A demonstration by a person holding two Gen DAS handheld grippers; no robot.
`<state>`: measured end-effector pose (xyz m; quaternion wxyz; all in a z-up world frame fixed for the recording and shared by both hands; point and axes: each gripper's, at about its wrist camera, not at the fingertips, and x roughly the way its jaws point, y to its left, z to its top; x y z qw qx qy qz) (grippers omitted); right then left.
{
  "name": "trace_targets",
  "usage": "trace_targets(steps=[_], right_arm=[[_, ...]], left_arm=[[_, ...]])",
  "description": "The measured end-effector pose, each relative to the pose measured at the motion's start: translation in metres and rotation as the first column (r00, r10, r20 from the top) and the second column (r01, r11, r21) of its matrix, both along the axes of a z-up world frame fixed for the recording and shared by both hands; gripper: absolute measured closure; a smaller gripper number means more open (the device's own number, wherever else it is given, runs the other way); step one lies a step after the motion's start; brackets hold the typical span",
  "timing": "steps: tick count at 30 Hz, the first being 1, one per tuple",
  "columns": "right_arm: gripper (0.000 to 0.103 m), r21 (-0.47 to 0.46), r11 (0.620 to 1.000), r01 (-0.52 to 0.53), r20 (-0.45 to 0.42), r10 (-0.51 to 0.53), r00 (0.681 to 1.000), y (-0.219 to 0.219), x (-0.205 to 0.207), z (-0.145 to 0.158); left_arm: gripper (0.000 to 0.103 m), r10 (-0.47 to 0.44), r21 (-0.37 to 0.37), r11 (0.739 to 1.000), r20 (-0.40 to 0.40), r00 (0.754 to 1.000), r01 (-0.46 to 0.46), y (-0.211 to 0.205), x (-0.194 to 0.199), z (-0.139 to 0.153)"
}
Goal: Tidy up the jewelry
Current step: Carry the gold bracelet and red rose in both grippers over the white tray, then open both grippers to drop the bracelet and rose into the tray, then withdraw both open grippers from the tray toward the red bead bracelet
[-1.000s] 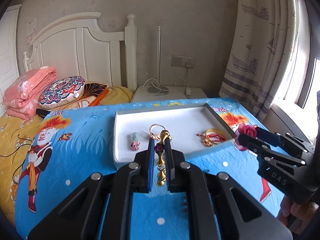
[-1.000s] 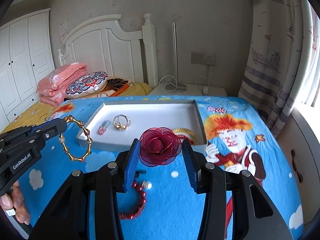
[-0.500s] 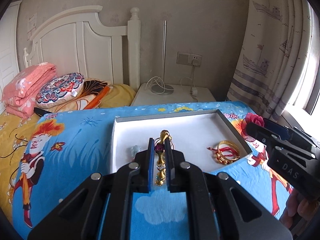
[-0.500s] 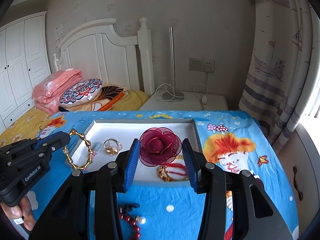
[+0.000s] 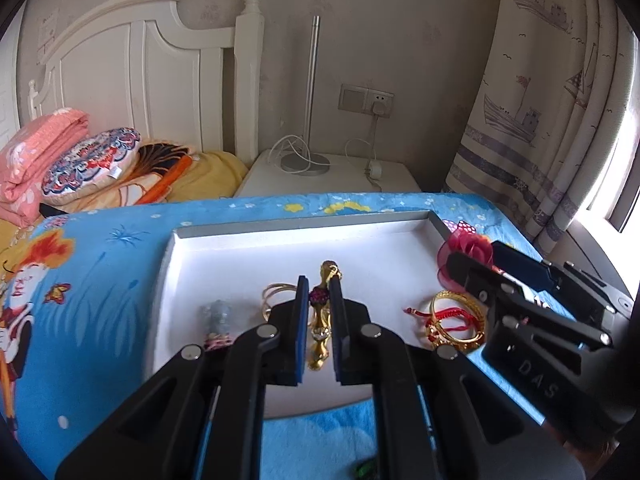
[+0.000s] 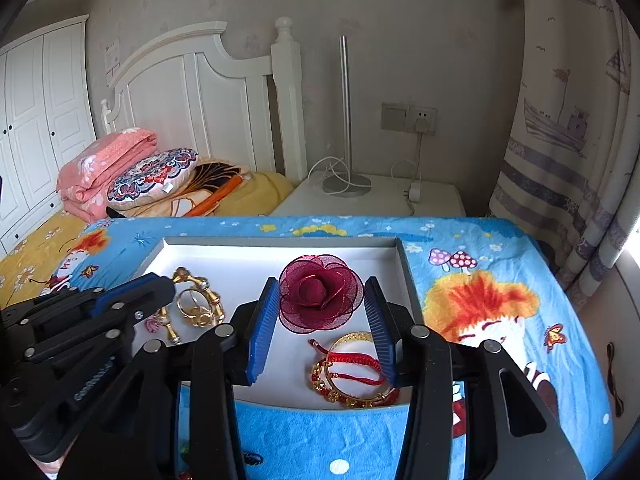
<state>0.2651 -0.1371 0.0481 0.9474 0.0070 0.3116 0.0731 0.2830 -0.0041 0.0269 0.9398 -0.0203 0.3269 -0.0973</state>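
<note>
Two grippers over tray (image 5: 176, 264), both loaded.

Far left of tray floor: small grey charm (image 5: 218, 320) with pink tassel, lying loose. Light, soft at tassel; no handling concern. Just beside it, gold ring (image 5: 276, 298), partly behind left finger.

Left gripper (image 5: 319, 304): jaws narrow, clamped on gold bangle (image 5: 320, 332) held edge-on and hanging between pads. Seen from right wrist as beaded gold loop (image 6: 200, 304) dangling over ring. Judged rigid, metal, fairly light, smooth and likely slippery; grip on one thin segment only, so liable to swing or pivot. Better hold: across a bead joint, not a smooth stretch. Release low, to avoid bounce on hard tray floor.

Right of centre on tray floor: gold bangles tangled with red cord (image 6: 352, 368). Stiff hoops, limp cord; cord likely to snag anything set on top.

Right gripper (image 6: 320, 300): jaws moderately wide, pads pressing sides of rose (image 6: 318, 294). Held above tray, nearer right wall, just beyond bangles. Judged very light, mesh petals on thin wire, easily crushed or bent. Minimal squeeze advised; hold at outer petals as now, or at base if reachable. Base not visible.

Landing spot for rose: bare floor beyond bangles.
</note>
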Motion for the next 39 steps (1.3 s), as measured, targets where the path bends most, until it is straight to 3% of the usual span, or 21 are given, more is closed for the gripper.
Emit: trace_targets(steps=[3, 5, 7, 10, 14, 16, 27, 39], right_arm=[[0.06, -0.011, 1.0, 0.008, -0.006, -0.008, 1.0, 0.0, 0.003, -0.006], [0.06, -0.005, 1.0, 0.003, -0.011, -0.004, 1.0, -0.001, 0.005, -0.009], [0.058, -0.008, 1.0, 0.009, -0.015, -0.009, 1.0, -0.001, 0.006, -0.011], [0.043, -0.015, 1.0, 0.027, -0.022, -0.027, 0.999, -0.003, 0.008, -0.016], [0.04, -0.004, 1.0, 0.027, -0.012, -0.027, 1.0, -0.005, 0.006, -0.014], [0.038, -0.003, 1.0, 0.03, -0.008, -0.03, 1.0, -0.007, 0.005, -0.013], [0.031, 0.02, 0.999, 0.043, 0.025, -0.043, 0.999, -0.02, -0.031, 0.004], [0.03, 0.021, 0.998, 0.054, -0.023, -0.054, 0.998, -0.036, -0.118, -0.014]], left_arm=[[0.092, -0.003, -0.008, 1.0, -0.009, 1.0, 0.002, 0.0, 0.005, -0.007], [0.082, -0.005, -0.013, 1.0, -0.012, 1.0, 0.005, 0.0, 0.006, -0.01], [0.058, 0.004, -0.019, 1.0, -0.008, 1.0, -0.004, 0.002, 0.006, -0.012], [0.056, 0.012, -0.027, 1.0, 0.0, 1.0, -0.012, 0.006, 0.006, -0.011], [0.051, 0.017, -0.029, 0.999, 0.018, 1.0, -0.017, 0.008, 0.001, -0.008], [0.041, 0.018, -0.031, 0.999, 0.027, 0.999, -0.017, 0.009, -0.003, -0.005], [0.04, 0.047, -0.049, 0.998, 0.042, 0.998, -0.045, 0.022, -0.052, 0.013], [0.04, 0.055, -0.035, 0.998, -0.038, 0.998, -0.056, 0.036, -0.132, -0.014]])
